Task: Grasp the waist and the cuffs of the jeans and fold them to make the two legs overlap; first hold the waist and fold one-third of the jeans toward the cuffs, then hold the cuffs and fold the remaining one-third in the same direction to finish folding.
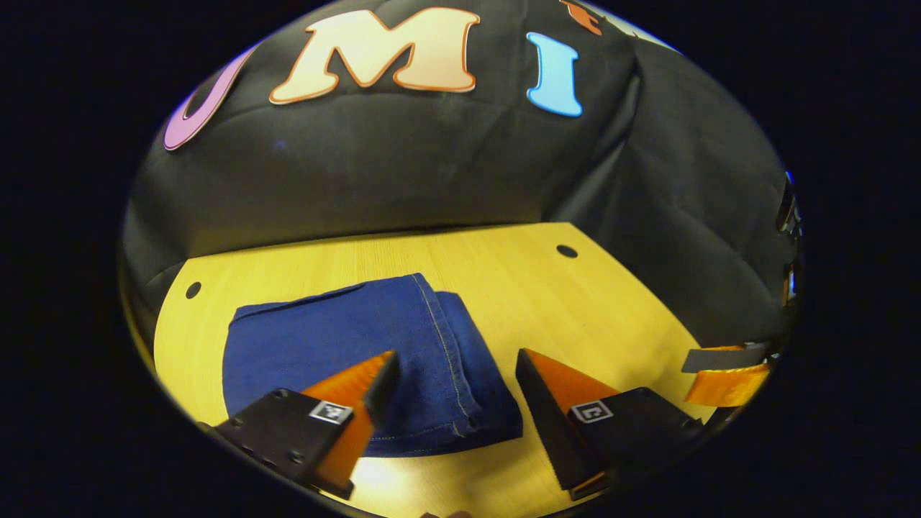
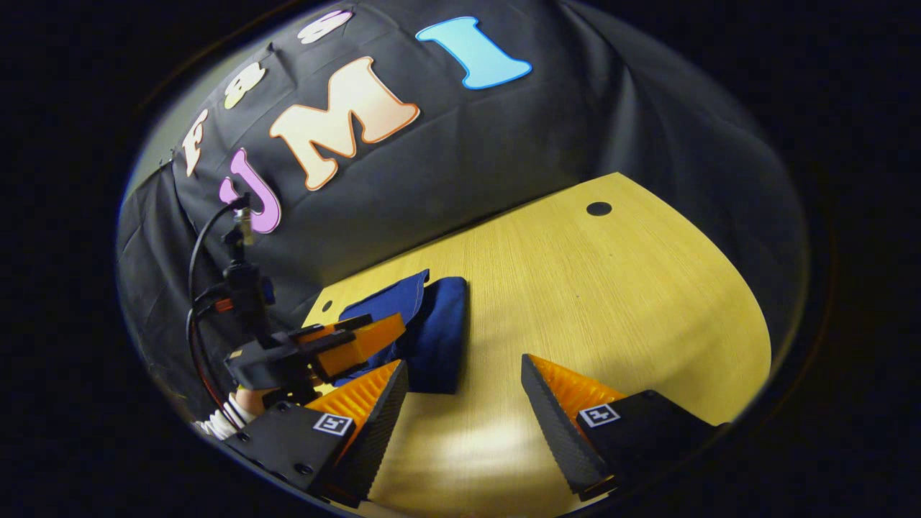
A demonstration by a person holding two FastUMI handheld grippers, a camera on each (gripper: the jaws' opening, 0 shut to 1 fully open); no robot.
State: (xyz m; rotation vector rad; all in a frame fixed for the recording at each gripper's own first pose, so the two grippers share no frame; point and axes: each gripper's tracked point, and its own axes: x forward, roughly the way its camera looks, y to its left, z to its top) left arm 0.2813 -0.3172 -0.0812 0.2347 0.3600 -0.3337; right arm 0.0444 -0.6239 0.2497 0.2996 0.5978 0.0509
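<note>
Hovering my left claw (image 1: 453,381) spread wide over the folded jeans (image 1: 360,352) on the tabletop (image 1: 575,302), bundle's stitched edge running away from me, right claw (image 2: 460,392) also released, farther off.

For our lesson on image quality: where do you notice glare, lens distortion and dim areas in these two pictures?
Left gripper view: a bright glare patch lies on the table near the bottom, just below the folded jeans; the table's far edge bows, a fisheye effect. Right gripper view: similar glare between the right tongs; the booth wall is dim.
</note>
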